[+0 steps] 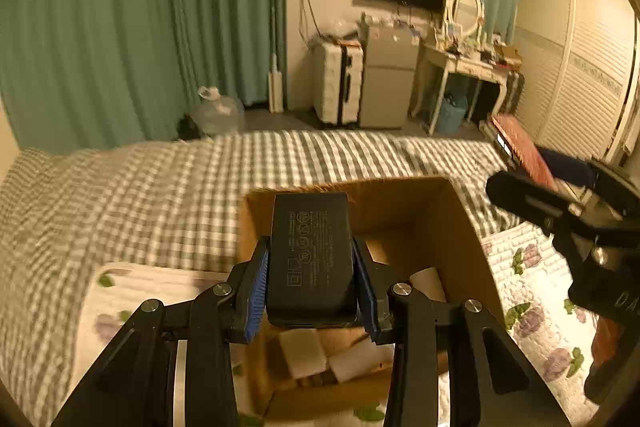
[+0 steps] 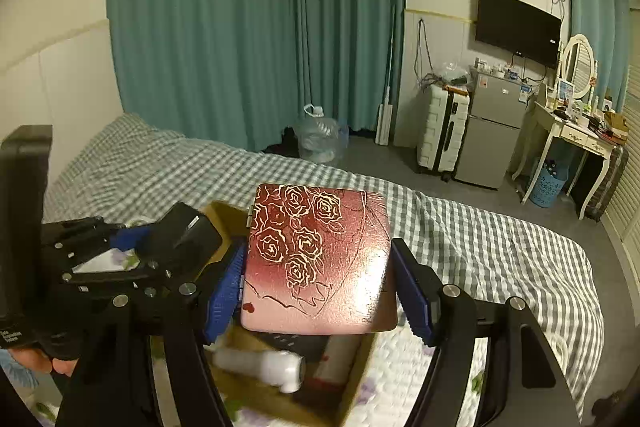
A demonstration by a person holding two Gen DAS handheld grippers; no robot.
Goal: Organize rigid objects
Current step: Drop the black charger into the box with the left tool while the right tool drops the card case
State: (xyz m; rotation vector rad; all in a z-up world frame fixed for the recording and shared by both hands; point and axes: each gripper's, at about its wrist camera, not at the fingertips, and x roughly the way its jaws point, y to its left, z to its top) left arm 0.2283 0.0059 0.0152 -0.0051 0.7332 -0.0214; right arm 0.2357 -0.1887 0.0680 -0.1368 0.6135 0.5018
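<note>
My left gripper [image 1: 312, 283] is shut on a black power adapter [image 1: 310, 251] and holds it above an open cardboard box [image 1: 460, 223] on the bed. My right gripper [image 2: 320, 287] is shut on a pink-red flat case with gold roses [image 2: 320, 259], held over the same box [image 2: 360, 363]. The box holds white bottles [image 2: 260, 367] and pale blocks [image 1: 304, 351]. The right gripper with the red case [image 1: 520, 151] shows at the right of the left wrist view. The left gripper with the adapter [image 2: 180, 231] shows at the left of the right wrist view.
The box sits on a floral quilt [image 1: 536, 291] over a grey checked bedsheet [image 1: 140, 187]. Beyond the bed are green curtains [image 2: 248, 27], a water jug [image 2: 320, 139], a white suitcase [image 2: 440, 131], a small fridge [image 2: 492, 135] and a dressing table [image 2: 576, 135].
</note>
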